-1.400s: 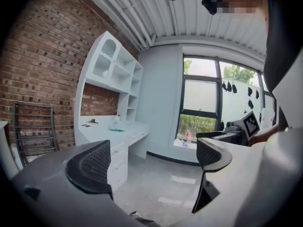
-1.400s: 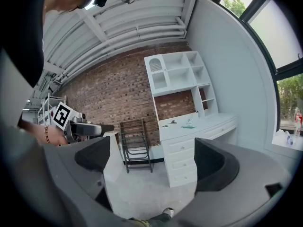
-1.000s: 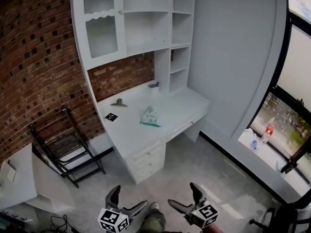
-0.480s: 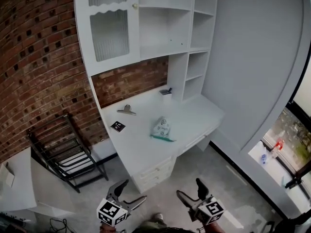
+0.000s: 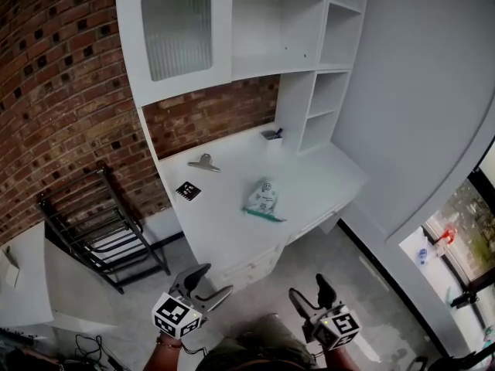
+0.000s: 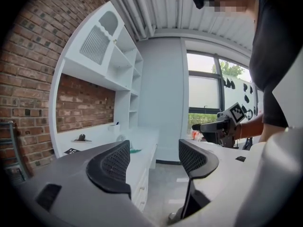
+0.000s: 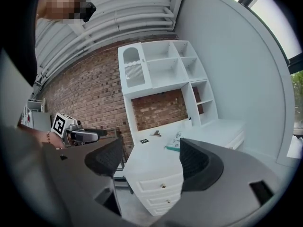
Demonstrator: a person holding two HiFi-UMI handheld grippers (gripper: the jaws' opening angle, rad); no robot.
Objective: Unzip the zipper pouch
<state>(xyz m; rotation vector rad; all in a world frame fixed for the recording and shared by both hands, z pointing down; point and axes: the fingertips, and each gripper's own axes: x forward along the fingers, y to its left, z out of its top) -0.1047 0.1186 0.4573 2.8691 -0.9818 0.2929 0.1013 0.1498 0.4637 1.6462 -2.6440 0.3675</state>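
Head view caught my left gripper and right gripper low over the floor, well short of the white desk. One zipper pouch lay near the desk's front edge, far ahead of both pairs of jaws. Both pairs stood apart and empty, having just been closing. I counted one binder clip, one marker tag, two grippers.

A red brick wall fills the left of the head view, with a white desk and its shelf hutch against it at centre. A black metal rack stands at lower left on the grey floor. A plain white wall and a daylit window take the right.
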